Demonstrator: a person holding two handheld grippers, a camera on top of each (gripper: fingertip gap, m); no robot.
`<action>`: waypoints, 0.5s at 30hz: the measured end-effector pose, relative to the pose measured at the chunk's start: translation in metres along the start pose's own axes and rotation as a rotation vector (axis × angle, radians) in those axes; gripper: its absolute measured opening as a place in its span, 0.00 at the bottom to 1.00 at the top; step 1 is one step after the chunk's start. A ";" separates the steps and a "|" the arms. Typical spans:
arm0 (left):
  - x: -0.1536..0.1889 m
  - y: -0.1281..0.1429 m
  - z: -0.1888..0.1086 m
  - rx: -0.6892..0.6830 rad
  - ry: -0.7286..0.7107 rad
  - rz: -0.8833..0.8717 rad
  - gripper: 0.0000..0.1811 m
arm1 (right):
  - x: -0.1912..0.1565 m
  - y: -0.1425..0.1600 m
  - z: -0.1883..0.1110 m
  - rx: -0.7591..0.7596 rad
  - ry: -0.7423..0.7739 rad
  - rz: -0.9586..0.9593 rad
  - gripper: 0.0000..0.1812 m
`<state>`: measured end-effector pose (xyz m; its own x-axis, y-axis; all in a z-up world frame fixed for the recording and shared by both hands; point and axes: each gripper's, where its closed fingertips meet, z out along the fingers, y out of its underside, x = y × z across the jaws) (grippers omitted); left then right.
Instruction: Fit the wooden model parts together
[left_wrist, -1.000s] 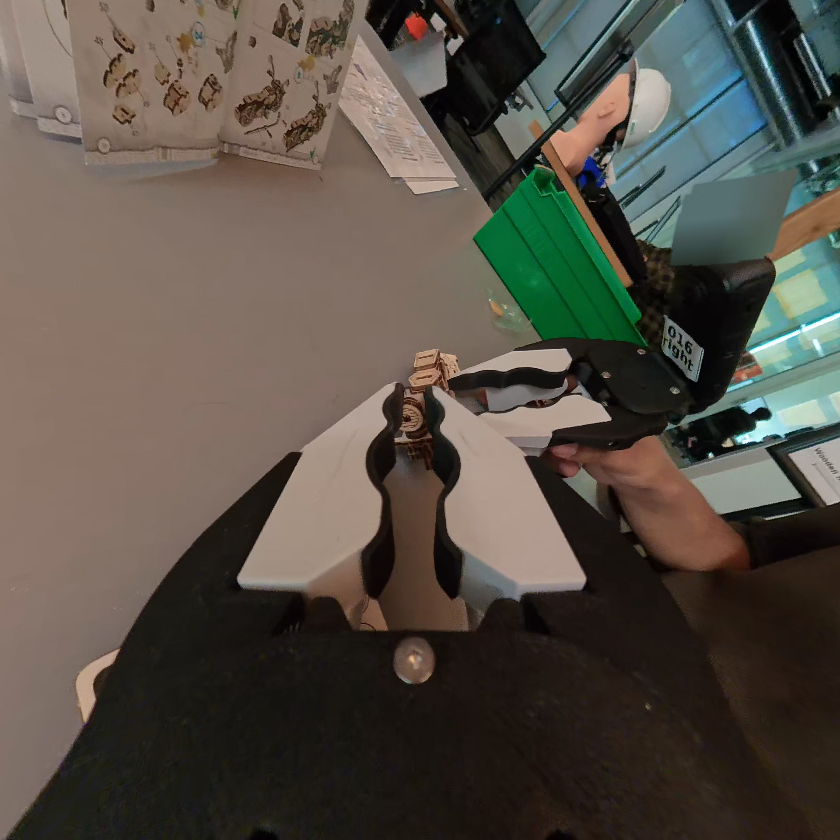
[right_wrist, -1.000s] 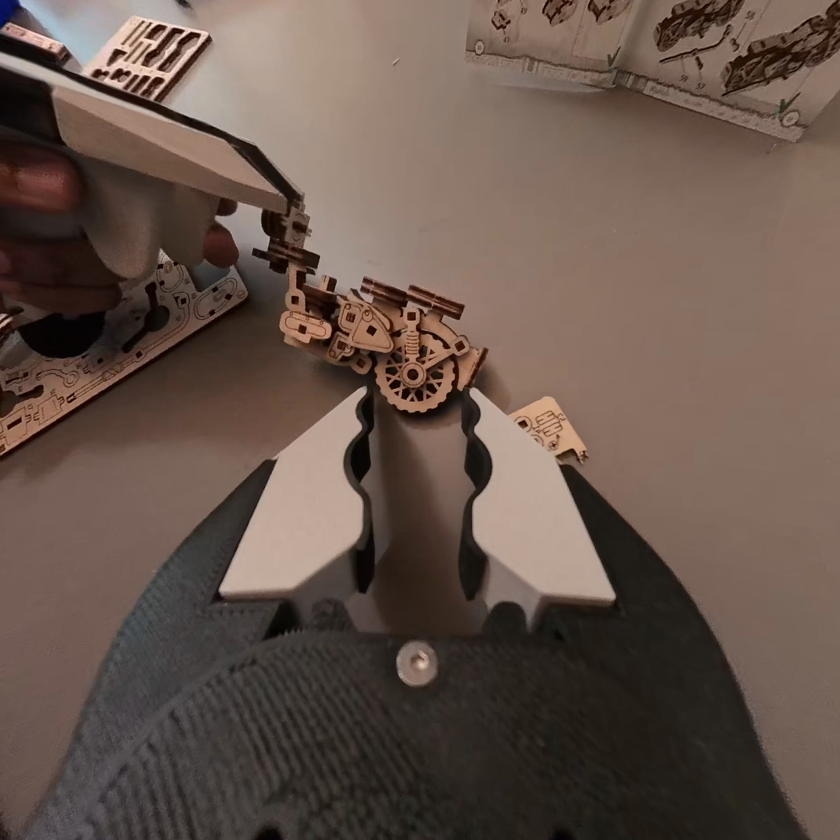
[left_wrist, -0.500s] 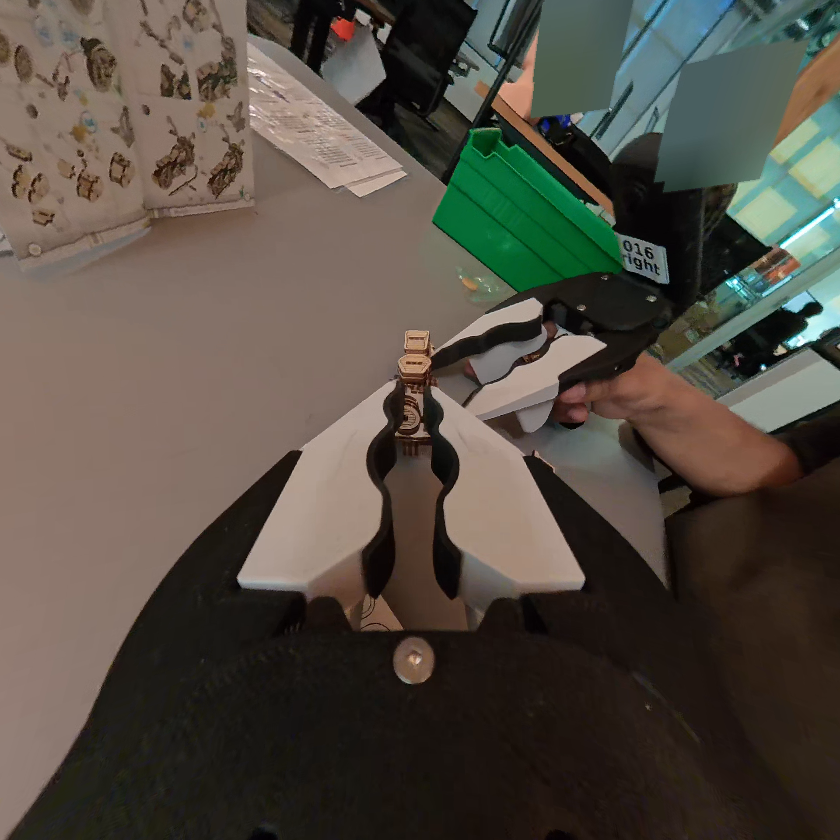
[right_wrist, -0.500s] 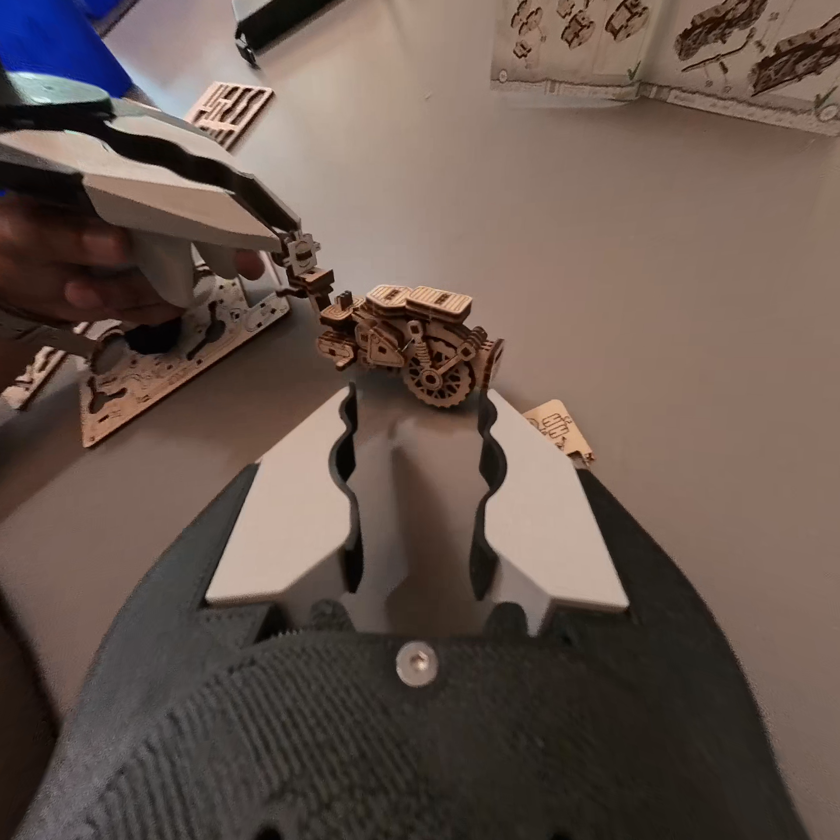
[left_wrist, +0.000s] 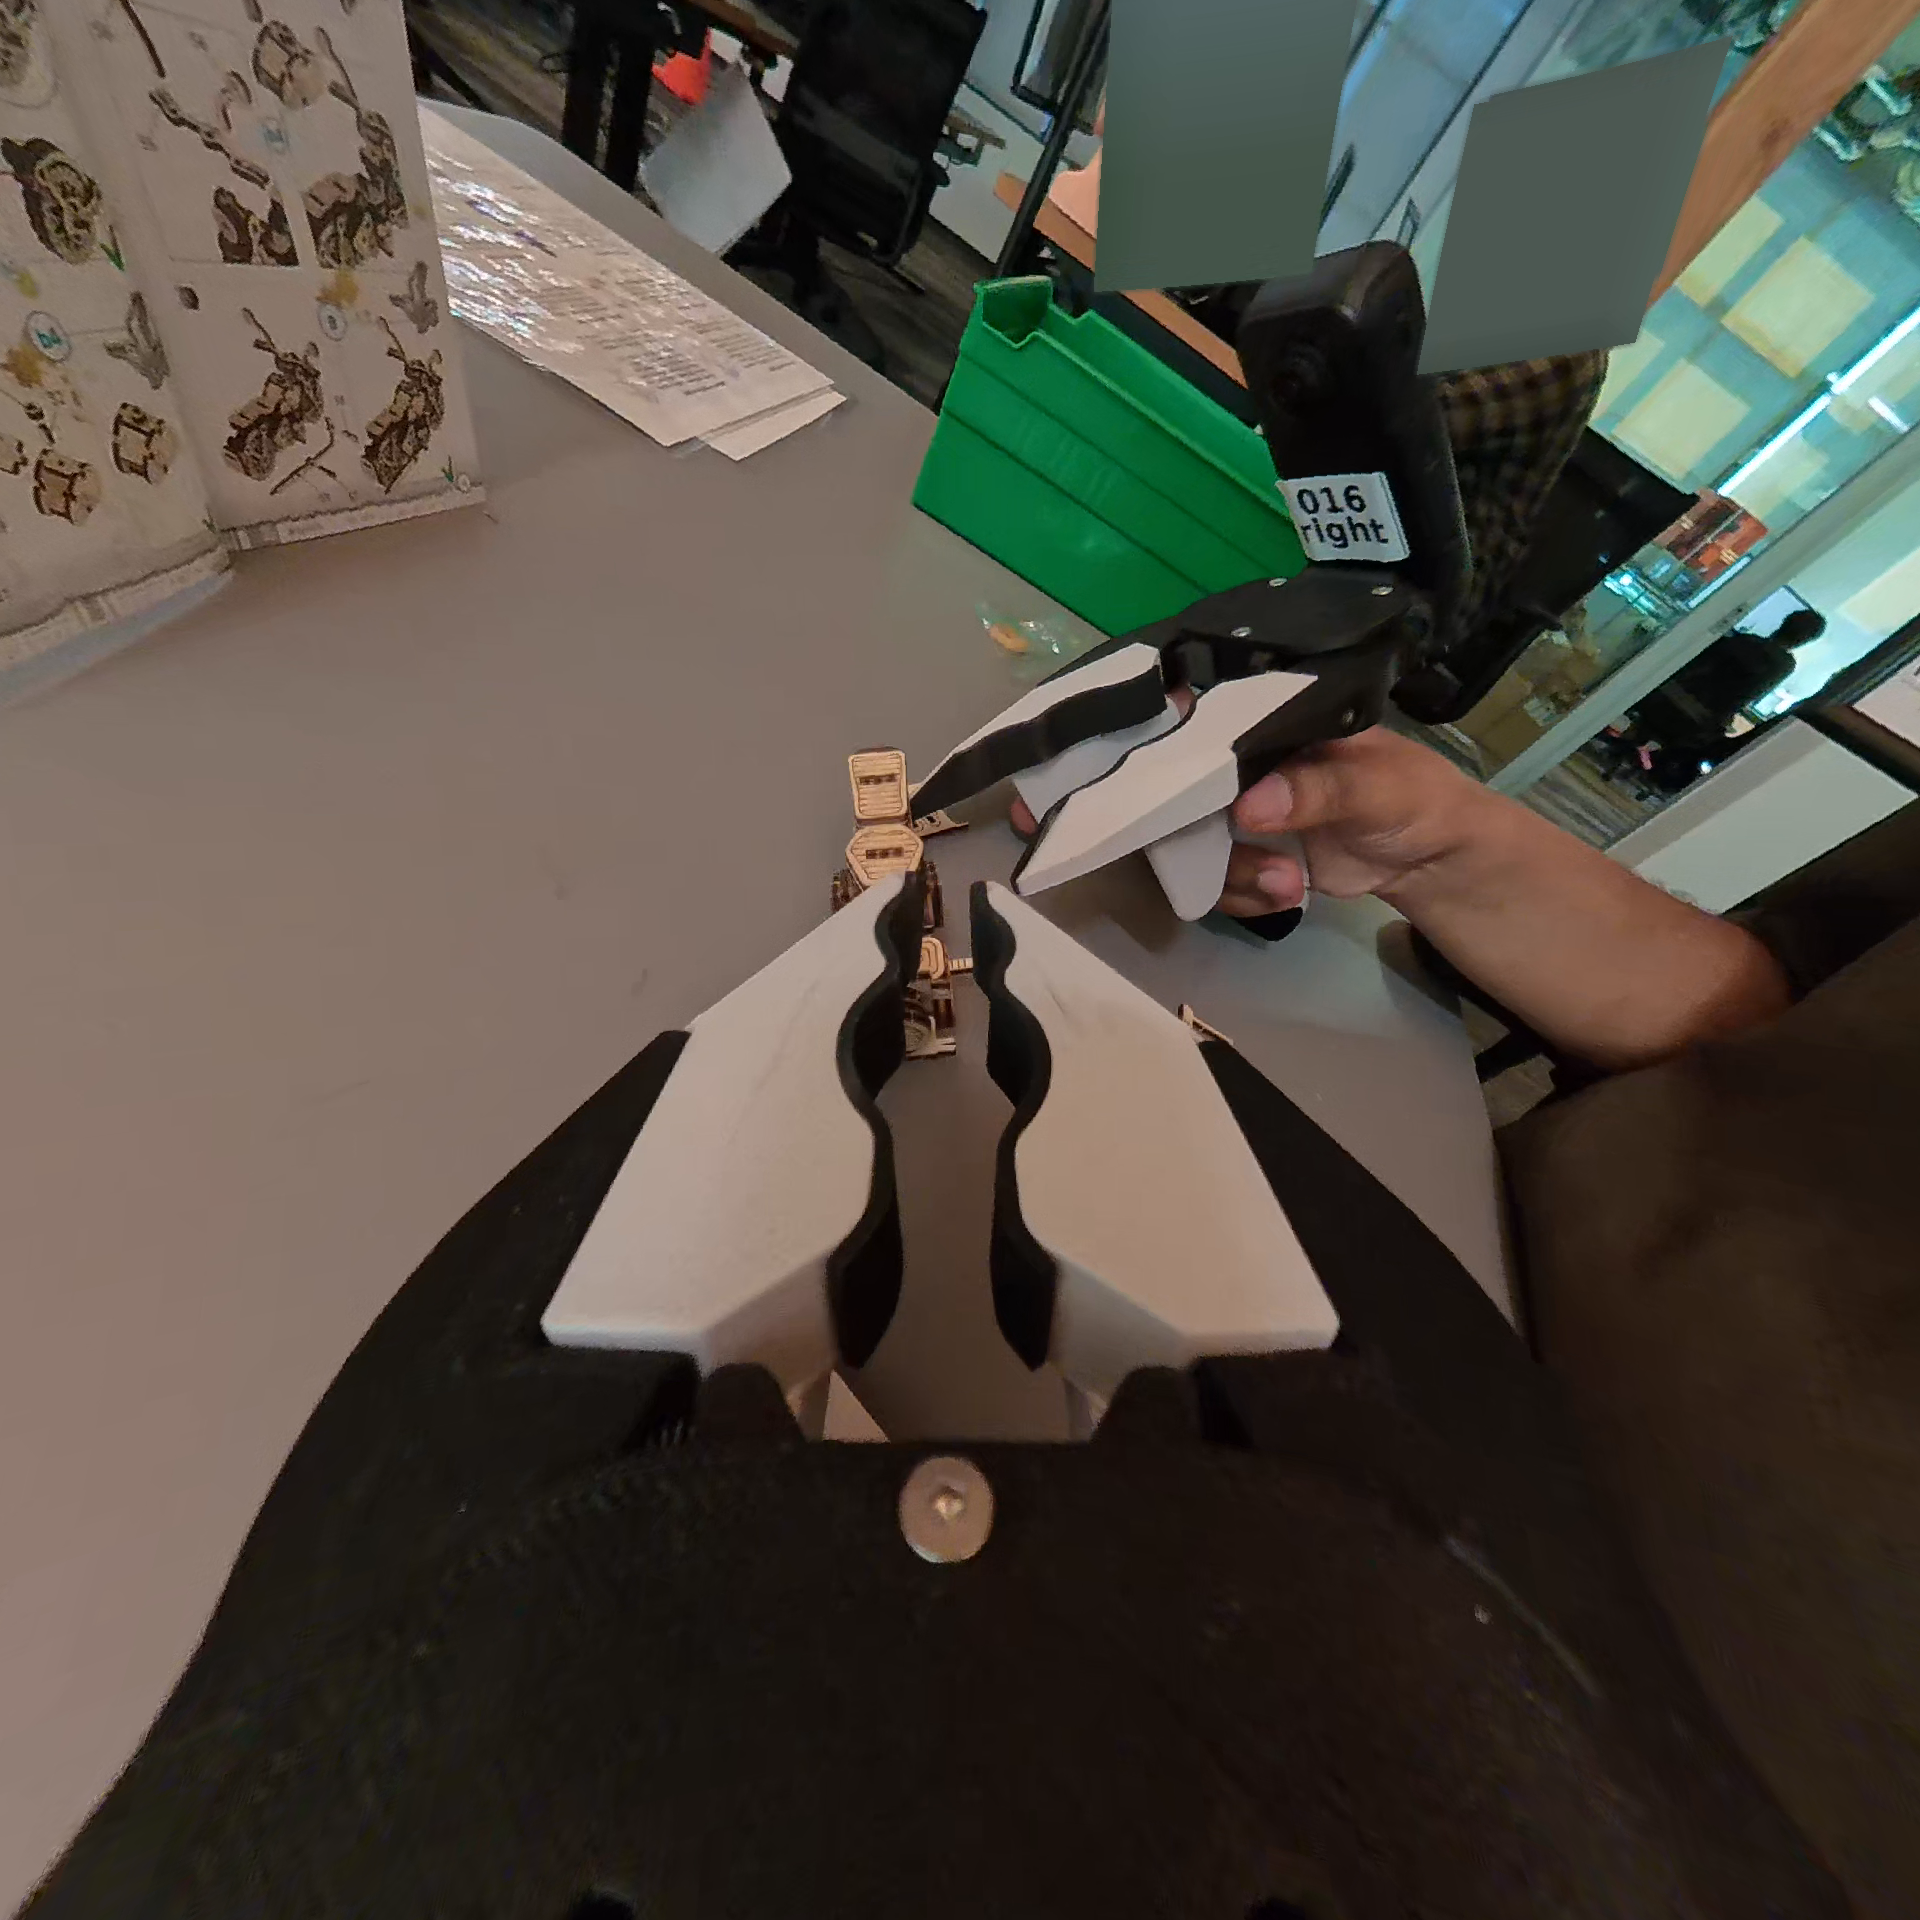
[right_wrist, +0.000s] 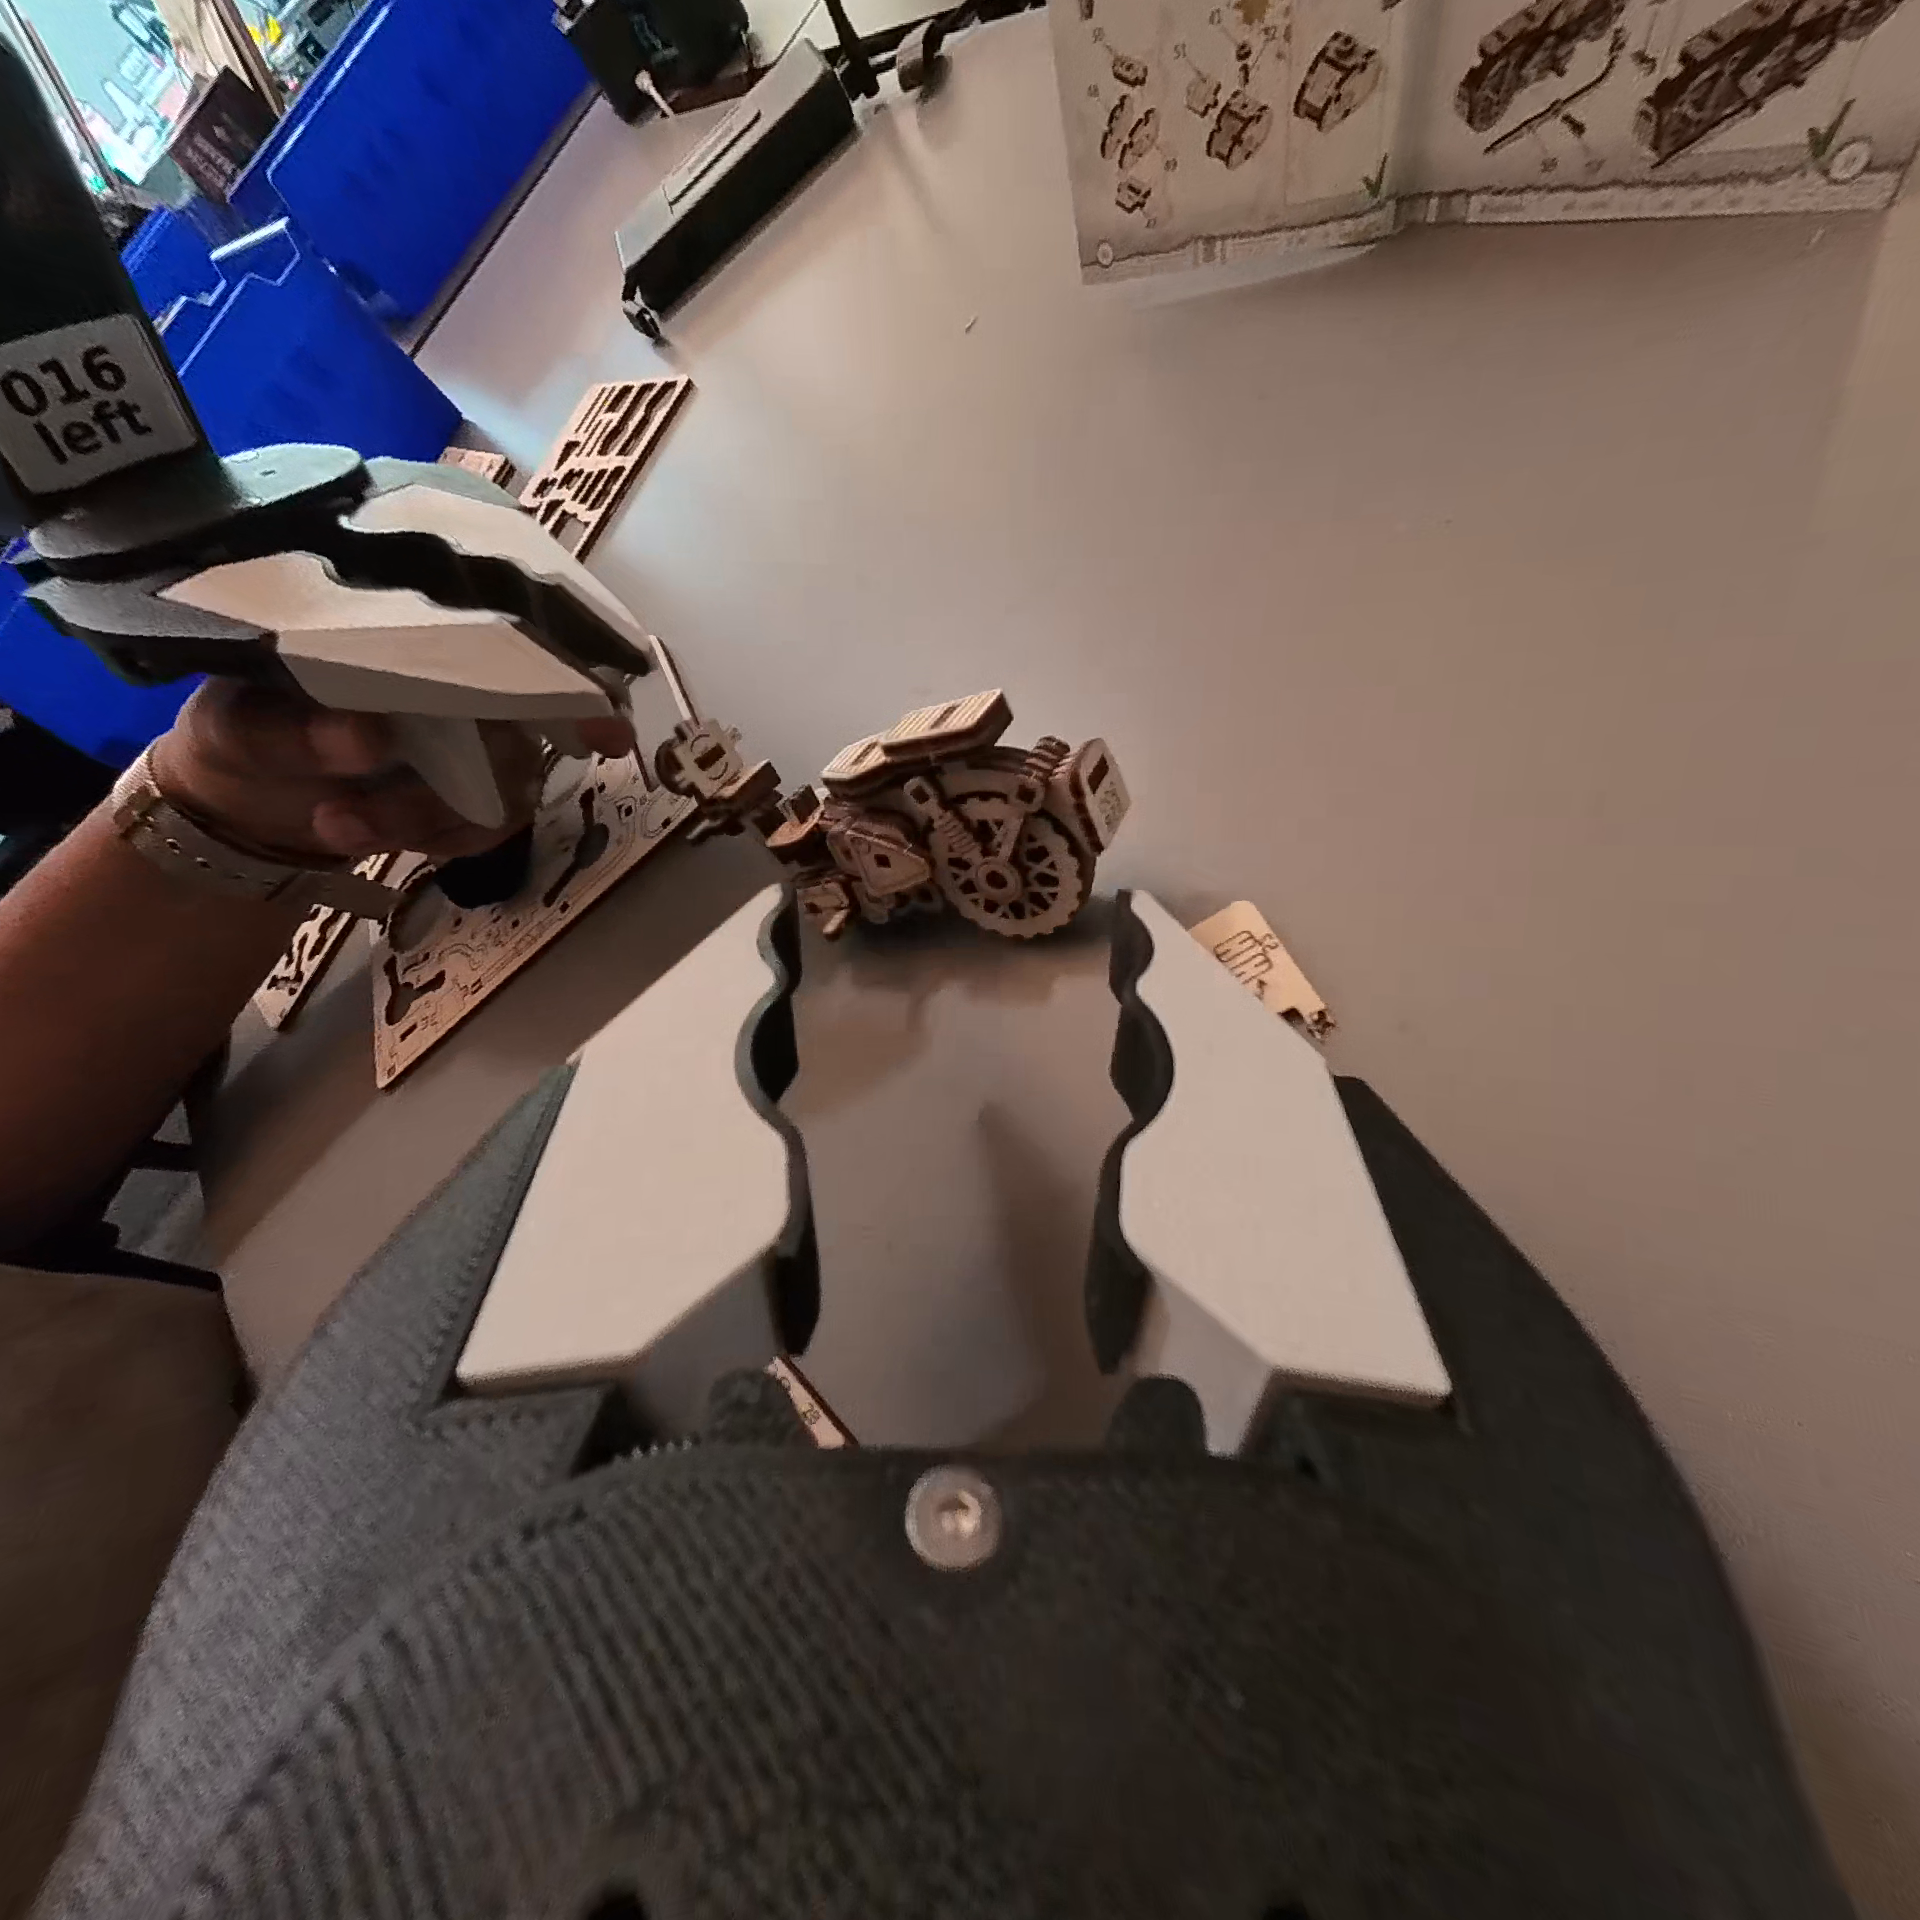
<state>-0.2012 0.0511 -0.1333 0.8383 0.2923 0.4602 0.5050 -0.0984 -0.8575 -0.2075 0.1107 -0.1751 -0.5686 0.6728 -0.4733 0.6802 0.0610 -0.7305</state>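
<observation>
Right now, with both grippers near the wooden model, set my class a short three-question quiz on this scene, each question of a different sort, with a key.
1. True or false: the right gripper is clamped on the wooden model.
2. What lies on the table just right of the right gripper's fingers? A: a small flat wooden piece. B: a pair of scissors. C: a cup.
3. Fill in: in the left wrist view, the bin beyond the right gripper is coloured ____.

Key
1. False: its jaws are wide open and empty, and the wooden model sits on the table just beyond them.
2. A
3. green
</observation>
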 end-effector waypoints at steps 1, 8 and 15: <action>-0.001 0.000 0.000 -0.003 -0.004 -0.001 0.05 | 0.000 -0.001 0.000 0.004 0.000 0.002 0.33; -0.010 0.008 0.002 -0.066 -0.080 -0.023 0.24 | 0.000 -0.005 -0.001 0.030 0.017 -0.017 0.32; -0.018 0.029 0.003 -0.194 -0.153 -0.016 0.21 | -0.002 -0.025 -0.011 0.152 -0.005 0.013 0.31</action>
<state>-0.2019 0.0460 -0.1674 0.7966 0.4341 0.4207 0.5604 -0.2692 -0.7832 -0.2179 0.1158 -0.1506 -0.5631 0.6690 -0.4851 0.6098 -0.0598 -0.7903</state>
